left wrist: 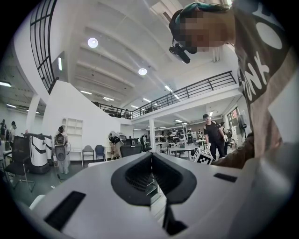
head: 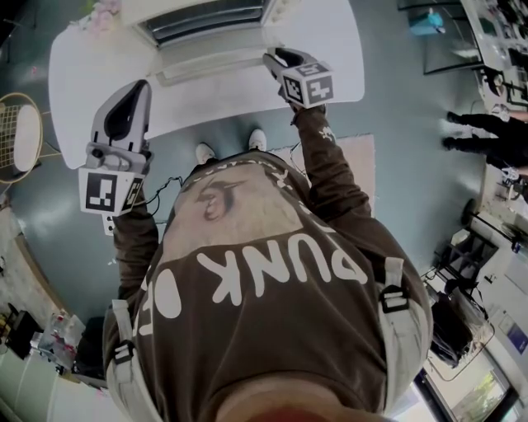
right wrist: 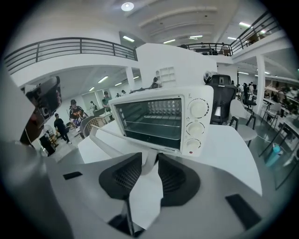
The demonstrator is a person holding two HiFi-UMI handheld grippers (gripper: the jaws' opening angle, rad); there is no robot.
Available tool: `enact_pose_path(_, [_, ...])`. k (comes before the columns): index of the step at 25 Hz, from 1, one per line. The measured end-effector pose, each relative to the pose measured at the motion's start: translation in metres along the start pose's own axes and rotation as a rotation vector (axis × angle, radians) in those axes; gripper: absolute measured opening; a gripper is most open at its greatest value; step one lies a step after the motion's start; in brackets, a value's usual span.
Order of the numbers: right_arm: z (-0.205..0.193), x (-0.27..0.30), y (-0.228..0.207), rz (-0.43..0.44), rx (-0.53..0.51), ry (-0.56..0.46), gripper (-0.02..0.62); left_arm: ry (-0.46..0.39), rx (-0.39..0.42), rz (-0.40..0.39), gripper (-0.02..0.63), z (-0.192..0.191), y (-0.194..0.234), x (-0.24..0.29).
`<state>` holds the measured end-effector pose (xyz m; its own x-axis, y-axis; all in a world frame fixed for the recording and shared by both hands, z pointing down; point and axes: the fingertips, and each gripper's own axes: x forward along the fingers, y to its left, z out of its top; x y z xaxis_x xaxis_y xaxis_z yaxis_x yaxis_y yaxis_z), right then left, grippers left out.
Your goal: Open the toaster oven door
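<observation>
A white toaster oven (head: pixel 206 21) (right wrist: pixel 159 119) stands on a white table (head: pixel 330 49) (right wrist: pixel 224 144). Its glass door (head: pixel 210 66) (right wrist: pixel 117 140) hangs open and lies nearly flat toward me. My right gripper (head: pixel 272 59) (right wrist: pixel 149 156) is at the right end of the door handle (right wrist: pixel 100 137), tilted down, and both pads touch the handle's end post. My left gripper (head: pixel 142 86) (left wrist: pixel 152 156) is held off to the left, away from the oven, pointing level into the room. Its fingertips meet with nothing between them.
The table's front edge runs just below the open door. A round wicker chair (head: pixel 16 136) stands on the floor at the left. Chairs (right wrist: pixel 243 116) and people (head: pixel 470 132) (left wrist: pixel 215 135) are farther off in the hall.
</observation>
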<state>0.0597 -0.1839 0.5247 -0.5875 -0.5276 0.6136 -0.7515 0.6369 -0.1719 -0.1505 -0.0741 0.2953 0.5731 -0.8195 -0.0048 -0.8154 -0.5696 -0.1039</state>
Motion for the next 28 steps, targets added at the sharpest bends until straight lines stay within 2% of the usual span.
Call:
enact_pose_path(7, [-0.035, 0.003, 0.003, -0.021, -0.028, 0.047, 0.120, -0.007, 0.006, 0.000, 0.005, 0.004, -0.002, -0.002])
enact_pose_path(11, [-0.067, 0.009, 0.006, -0.023, 0.005, 0.080, 0.119, -0.002, 0.007, 0.001, 0.005, 0.005, -0.003, -0.003])
enact_pose_path(17, [-0.120, 0.032, 0.005, -0.032, 0.114, 0.091, 0.094, 0.004, 0.007, -0.005, 0.005, 0.000, -0.003, -0.003])
enact_pose_path(28, [-0.167, 0.056, 0.001, -0.101, 0.125, 0.153, 0.091, 0.018, 0.011, -0.015, 0.005, 0.001, -0.009, -0.003])
